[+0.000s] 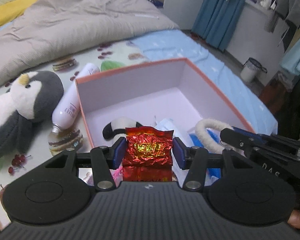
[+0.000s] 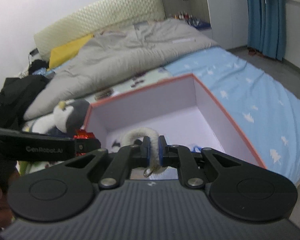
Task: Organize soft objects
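- The red foil pouch point(image 1: 149, 150) sits between the blue pads point(image 1: 118, 153) of the left gripper point(image 1: 149, 153), which is clamped on it at a middling spread; the pouch hangs over the near edge of the box point(image 1: 192, 68).
- The right gripper point(image 2: 154, 150) has its pads point(image 2: 147, 150) nearly together, pinching a fuzzy white ring point(image 2: 139, 134) with a metal key ring point(image 2: 150, 171) dangling beneath; it too hangs over the box's near side.
- From the left wrist view the white ring point(image 1: 207, 127) shows just right of the pouch, with the right gripper point(image 1: 226, 136) coming in from the right edge.
- The box is open, white inside with an orange rim; inside lie a black-and-white plush point(image 1: 120, 127), crumpled pale plastic point(image 1: 167, 125) and something blue point(image 1: 198, 140).
- Left of the box, on the bed, a pale tube point(image 1: 70, 104) lies touching its wall, and a penguin plush point(image 1: 24, 104) sits beside that.
- A grey duvet point(image 1: 70, 26) lies beyond; a blue sheet point(image 2: 250, 92) runs along the box's right side.
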The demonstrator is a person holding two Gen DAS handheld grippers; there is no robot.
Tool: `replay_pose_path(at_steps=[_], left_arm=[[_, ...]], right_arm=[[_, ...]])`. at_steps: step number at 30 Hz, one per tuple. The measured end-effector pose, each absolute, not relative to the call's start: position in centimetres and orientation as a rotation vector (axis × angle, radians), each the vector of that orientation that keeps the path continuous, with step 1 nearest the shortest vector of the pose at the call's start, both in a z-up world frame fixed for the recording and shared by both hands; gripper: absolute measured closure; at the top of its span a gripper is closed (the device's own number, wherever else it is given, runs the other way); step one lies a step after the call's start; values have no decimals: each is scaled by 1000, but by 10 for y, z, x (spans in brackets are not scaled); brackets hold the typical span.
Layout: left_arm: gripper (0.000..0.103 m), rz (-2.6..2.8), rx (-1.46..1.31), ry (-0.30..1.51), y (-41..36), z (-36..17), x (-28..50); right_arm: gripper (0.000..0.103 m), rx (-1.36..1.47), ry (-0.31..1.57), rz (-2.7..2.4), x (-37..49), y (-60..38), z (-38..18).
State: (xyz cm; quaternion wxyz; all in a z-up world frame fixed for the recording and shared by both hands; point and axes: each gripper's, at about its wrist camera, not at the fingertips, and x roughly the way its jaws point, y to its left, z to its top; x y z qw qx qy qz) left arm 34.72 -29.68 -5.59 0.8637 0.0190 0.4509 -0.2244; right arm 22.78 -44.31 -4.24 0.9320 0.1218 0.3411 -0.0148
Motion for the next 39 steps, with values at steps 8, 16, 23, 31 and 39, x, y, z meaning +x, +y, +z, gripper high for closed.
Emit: replay_pose_path(at_steps=[8, 16, 23, 31, 39], left_arm=[[46, -457, 46, 1004, -294, -81, 355], [38, -458, 44, 985, -284, -69, 348], [37, -462, 27, 908, -267, -28, 325], [37, -482, 14, 810, -246, 27, 280], [37, -508, 0, 730, -223, 67, 226]], right_arm=[[89, 282, 778, -42, 235, -450, -71], [58, 300, 779, -54, 234, -451, -64], [56, 287, 711, -52, 215, -445, -31], [56, 255, 602, -49, 174, -429, 22], [56, 230, 526, -64, 129, -413, 59]])
